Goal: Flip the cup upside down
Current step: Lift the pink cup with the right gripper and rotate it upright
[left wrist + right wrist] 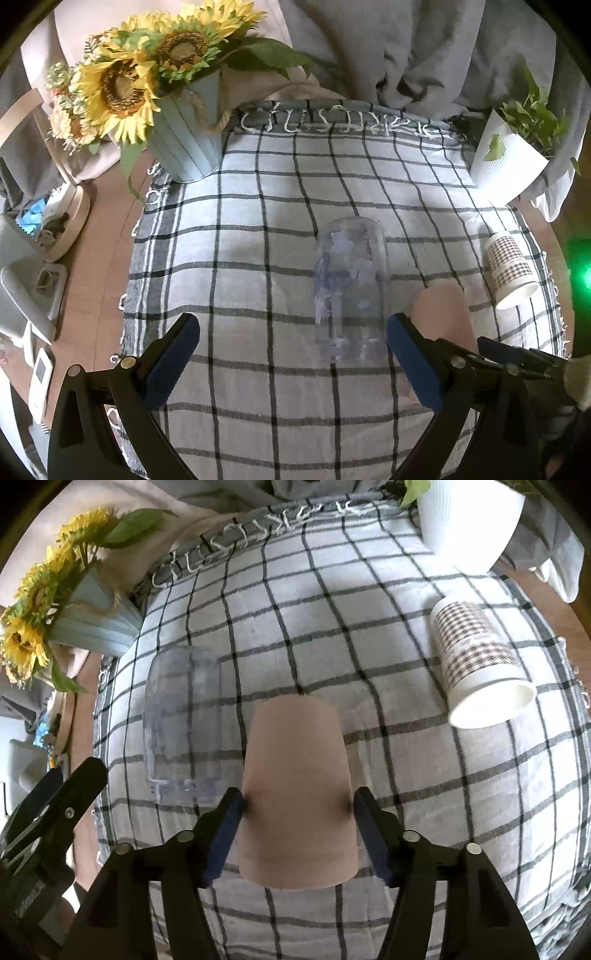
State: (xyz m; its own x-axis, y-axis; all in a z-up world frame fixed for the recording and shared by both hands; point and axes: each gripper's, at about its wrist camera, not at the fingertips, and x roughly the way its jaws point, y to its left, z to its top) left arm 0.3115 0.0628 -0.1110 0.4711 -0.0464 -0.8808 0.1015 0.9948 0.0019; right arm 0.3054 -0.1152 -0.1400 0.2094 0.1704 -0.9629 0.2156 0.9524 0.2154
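Note:
A plain pink cup (297, 794) stands between my right gripper's (297, 812) blue pads, which press its sides. Its closed end faces away from the camera and its wider rim is near me. It shows in the left wrist view (441, 314) behind my right finger. A clear plastic cup (349, 291) lies on its side on the checked cloth (258, 229), just ahead of my left gripper (291, 354), which is open and empty. It also shows in the right wrist view (183, 723). A checked paper cup (480, 661) lies on its side at the right, also seen from the left wrist (511, 269).
A blue bucket of sunflowers (184, 136) stands at the cloth's far left corner. A white plant pot (508, 162) stands at the far right corner. Grey fabric hangs behind. Clutter and a white remote (40, 376) lie off the cloth at left.

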